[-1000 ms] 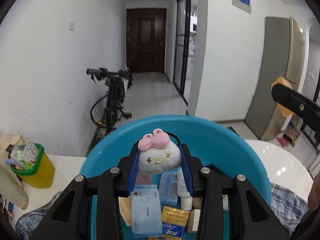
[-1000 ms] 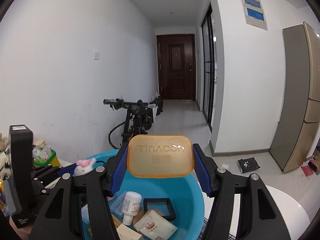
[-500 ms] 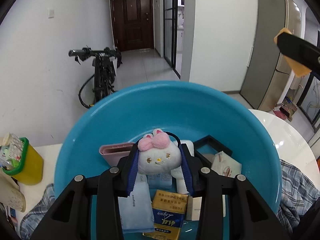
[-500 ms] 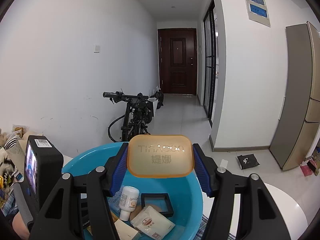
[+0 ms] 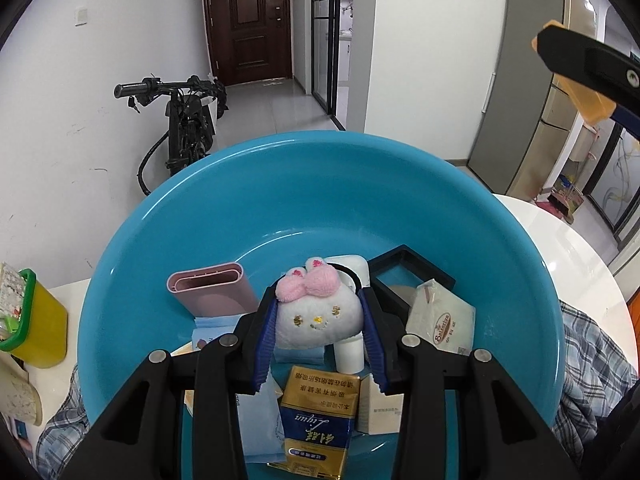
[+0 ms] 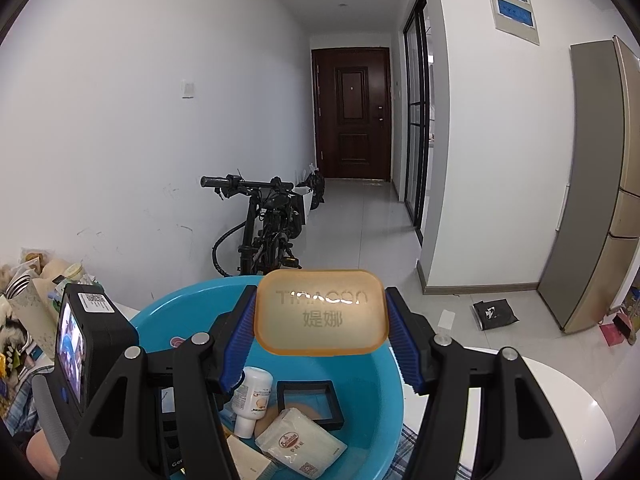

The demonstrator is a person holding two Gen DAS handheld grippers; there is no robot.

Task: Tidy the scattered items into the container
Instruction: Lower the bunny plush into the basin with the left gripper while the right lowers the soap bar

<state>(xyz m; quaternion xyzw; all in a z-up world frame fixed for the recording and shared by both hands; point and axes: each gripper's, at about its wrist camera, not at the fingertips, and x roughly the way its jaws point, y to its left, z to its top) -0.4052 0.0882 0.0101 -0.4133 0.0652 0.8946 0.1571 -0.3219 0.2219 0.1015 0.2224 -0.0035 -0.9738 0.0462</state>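
Toy: small white plush rabbit head with a pink bow [image 5: 318, 318], pinched between the blue pads of the left gripper [image 5: 320, 328], hanging low inside the round blue plastic basin [image 5: 304, 184], just above the pile on its floor.
Left claw: narrow, clamped on the plush; soft body squeezed a little at both sides.
Soap dish: amber translucent rectangular tray with embossed lettering [image 6: 322, 312], gripped across its width by the right gripper [image 6: 322, 318], raised above the near part of the basin and tilted towards the hallway.
Right claw: part-way wide, closed on the tray.
Basin contents: pink oval-section case [image 5: 212, 292], white squeeze bottle [image 6: 250, 400], black square frame [image 6: 310, 400], white tissue packet [image 6: 300, 442], gold-and-blue carton [image 5: 316, 416], pale blue wipe packs [image 5: 256, 424].
Step, as judged: placing stage for the plush, carried over the rim and down to the heap.
Next move, as judged: open left jaws to drop the plush, lift clear, then lower the tray in beside it.
Surroundings: checked cloth [image 5: 592, 364] under the basin, yellow tub with green rim [image 5: 36, 328] to its left.
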